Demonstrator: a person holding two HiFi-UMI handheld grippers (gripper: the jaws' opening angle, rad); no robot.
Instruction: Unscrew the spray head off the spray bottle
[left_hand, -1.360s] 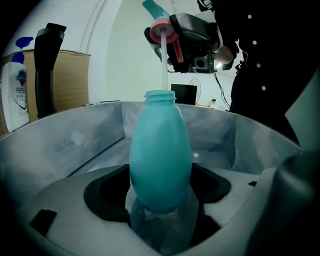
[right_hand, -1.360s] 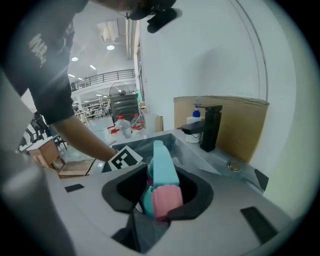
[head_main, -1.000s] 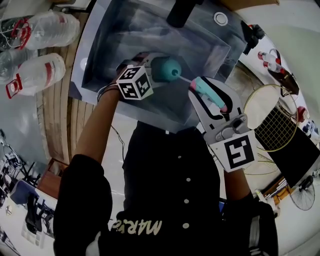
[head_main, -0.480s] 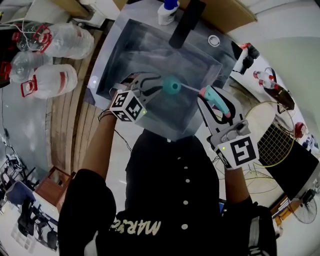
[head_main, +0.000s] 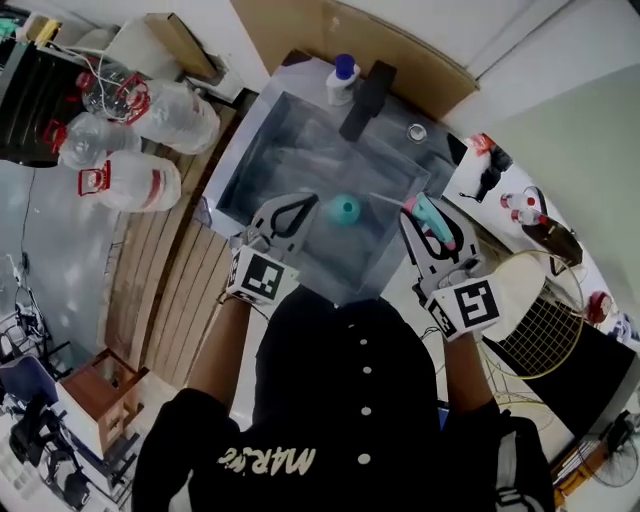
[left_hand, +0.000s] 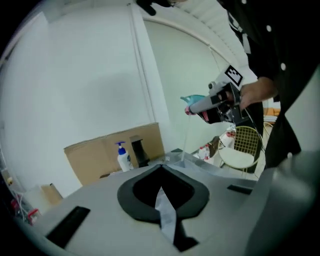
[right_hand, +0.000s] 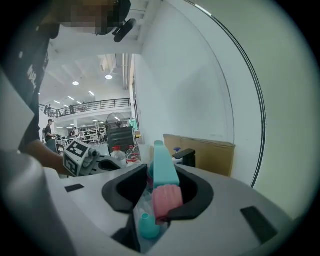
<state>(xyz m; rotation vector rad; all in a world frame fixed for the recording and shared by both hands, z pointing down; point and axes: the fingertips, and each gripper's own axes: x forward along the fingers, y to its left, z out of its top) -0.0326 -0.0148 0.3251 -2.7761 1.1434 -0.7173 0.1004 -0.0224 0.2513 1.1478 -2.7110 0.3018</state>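
Spray head (right_hand: 165, 172): off the bottle, dip tube (head_main: 388, 198) bare; clamped in the right claw (head_main: 430, 216) over the sink's near right corner.
Spray bottle (head_main: 345, 208): teal, headless, down in the sink (head_main: 262, 150), clear of both claws; upright or lying, cannot tell.
Progress: unscrewing judged complete; only setting the head down appears left.
Left claw (left_hand: 161, 170): jaws have just been closing, tips now together, nothing between them.
Left hand: held at the sink's near left rim, claw aimed far and slightly down.
Right hand: held to the right of it, claw aimed far, near level.
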